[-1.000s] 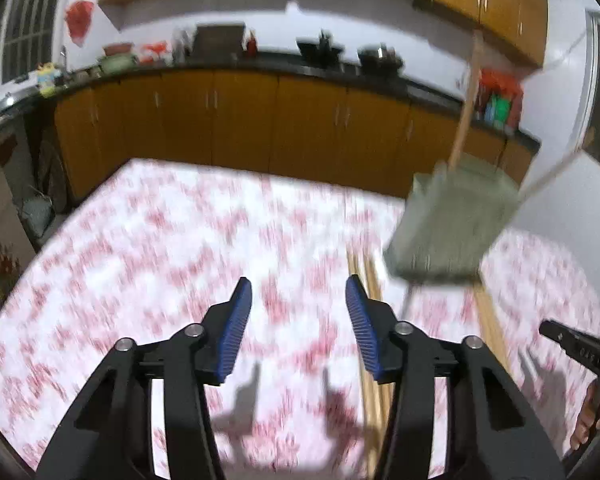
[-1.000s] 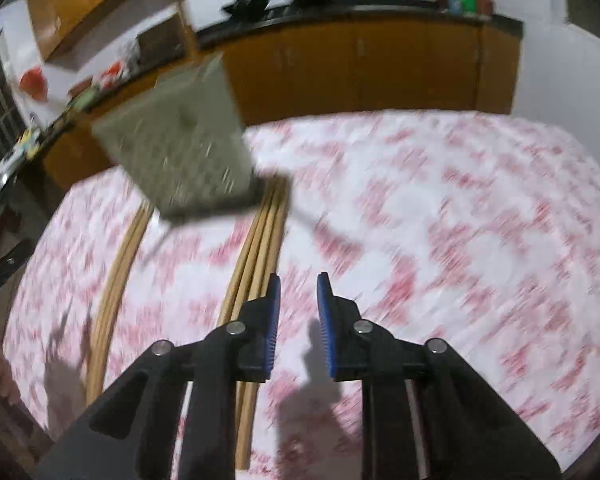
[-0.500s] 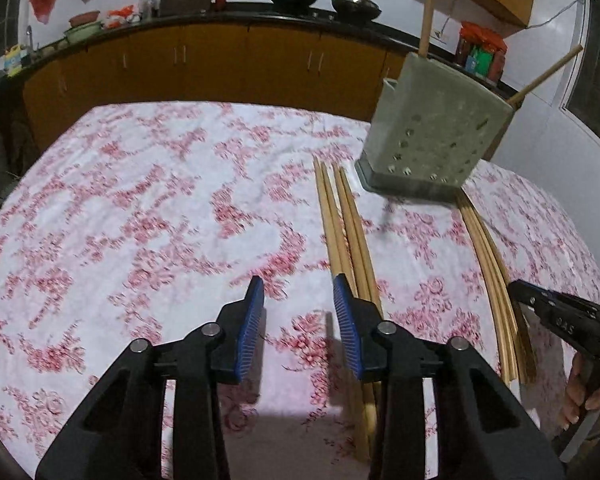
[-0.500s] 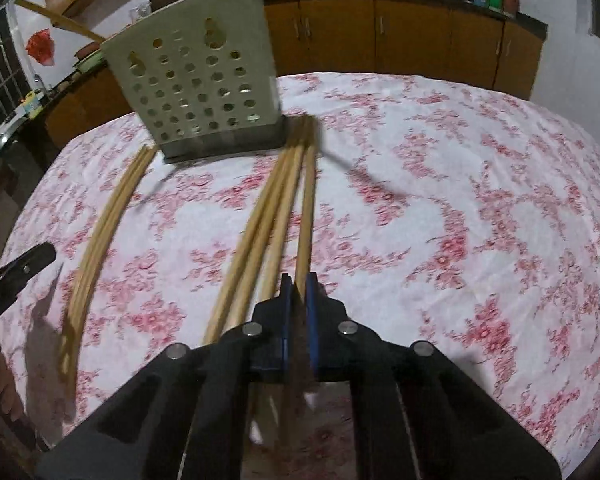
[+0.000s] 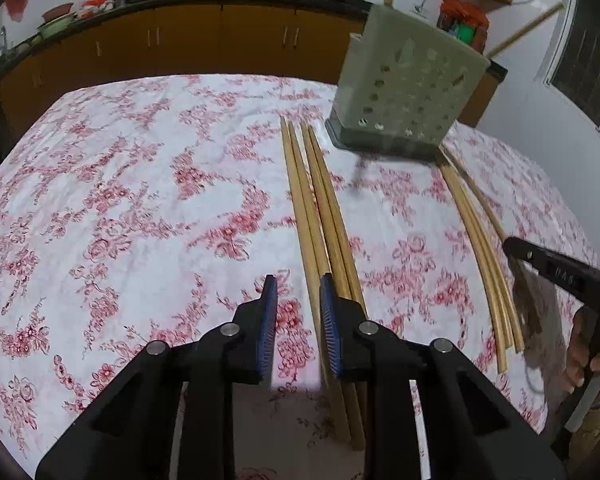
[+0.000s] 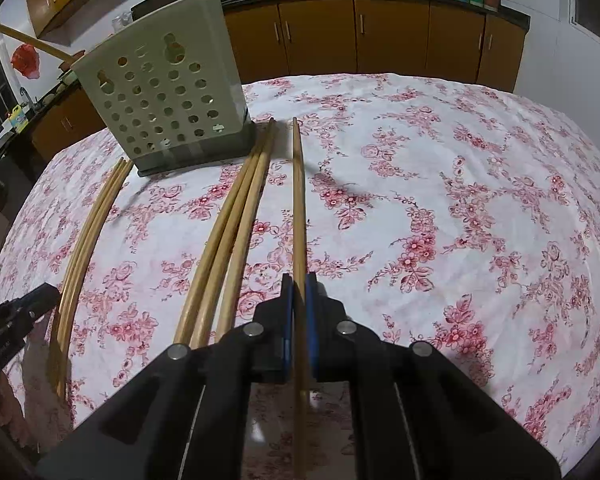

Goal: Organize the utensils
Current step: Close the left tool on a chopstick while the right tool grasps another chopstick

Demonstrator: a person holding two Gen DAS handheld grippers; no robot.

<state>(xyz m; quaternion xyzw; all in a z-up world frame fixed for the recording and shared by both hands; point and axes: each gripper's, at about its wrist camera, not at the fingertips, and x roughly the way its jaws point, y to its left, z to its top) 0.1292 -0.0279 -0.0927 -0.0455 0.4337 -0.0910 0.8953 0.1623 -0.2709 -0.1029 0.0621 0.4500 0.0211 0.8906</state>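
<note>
A grey perforated utensil holder (image 6: 168,100) stands on the floral tablecloth, with two sticks poking out of it; it also shows in the left wrist view (image 5: 408,92). My right gripper (image 6: 299,280) is shut on one long wooden chopstick (image 6: 298,200), set apart from a bundle of three chopsticks (image 6: 236,236) to its left. Another bundle (image 6: 84,236) lies further left. My left gripper (image 5: 298,284) is open, low over the cloth, its right finger beside a bundle of several chopsticks (image 5: 320,216). A second bundle (image 5: 480,248) lies to the right.
The round table's floral cloth (image 6: 460,200) spreads right of the chopsticks. Wooden kitchen cabinets (image 6: 380,36) and a dark counter with pans stand behind. The other gripper's tip shows in each view, at the right edge (image 5: 556,268) and the left edge (image 6: 16,312).
My right gripper closed on one chopstick and drew it away from the bundle. My left gripper came down near its bundle and its jaws narrowed.
</note>
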